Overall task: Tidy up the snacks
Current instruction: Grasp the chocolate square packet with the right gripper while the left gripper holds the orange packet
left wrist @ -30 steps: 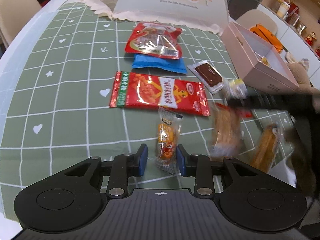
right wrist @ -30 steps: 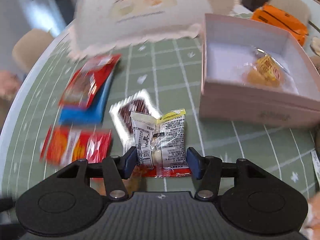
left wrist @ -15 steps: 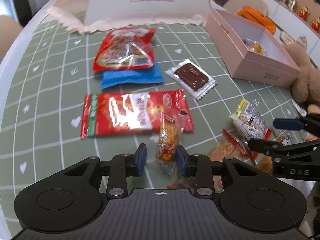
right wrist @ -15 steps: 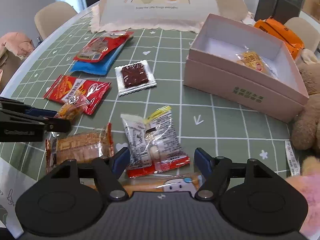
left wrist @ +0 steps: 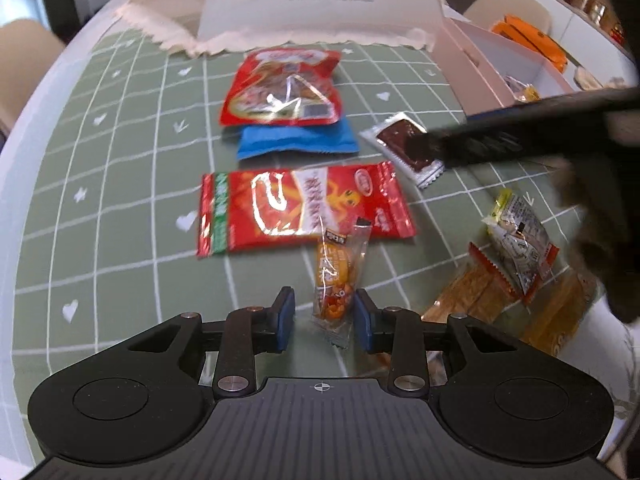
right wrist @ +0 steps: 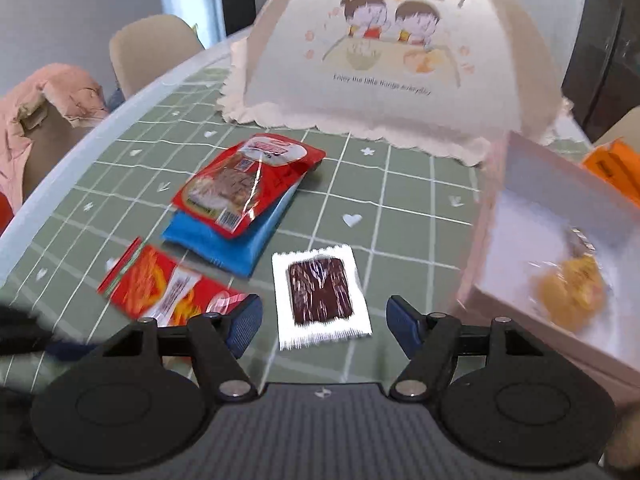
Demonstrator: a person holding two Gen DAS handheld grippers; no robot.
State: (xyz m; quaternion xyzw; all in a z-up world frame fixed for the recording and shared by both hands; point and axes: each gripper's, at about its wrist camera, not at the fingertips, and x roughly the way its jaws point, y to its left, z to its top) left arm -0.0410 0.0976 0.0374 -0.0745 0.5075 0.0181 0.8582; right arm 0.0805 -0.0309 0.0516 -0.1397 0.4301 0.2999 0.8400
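The left gripper (left wrist: pixel 324 316) is held low over the green checked tablecloth (left wrist: pixel 120 184), its blue pads set narrowly either side of a small orange sachet (left wrist: pixel 336 280); a little daylight shows on each side of the wrapper, so whether it is actually pinched cannot be told. The sachet's far end overlaps the long red packet (left wrist: pixel 300 208) lying just beyond. The right gripper (right wrist: pixel 324 324) is seen with its jaws well apart and nothing gripped — they have just been opening, then eased in a little — and it is lined up over the dark brown bar in a clear wrapper (right wrist: pixel 320 292), which lies flat on the cloth between the pads without touching either. That framing suggests the bar is the next thing to be picked. To the right stands the pink box (right wrist: pixel 476 256), open-topped, with one yellowish snack (right wrist: pixel 572 292) already inside, so it is judged to be the collecting place. A red pouch (right wrist: pixel 248 180) rests on a blue packet (right wrist: pixel 236 248) farther left, untouched, and behind them the domed food cover (right wrist: pixel 380 56) stands at the far side.
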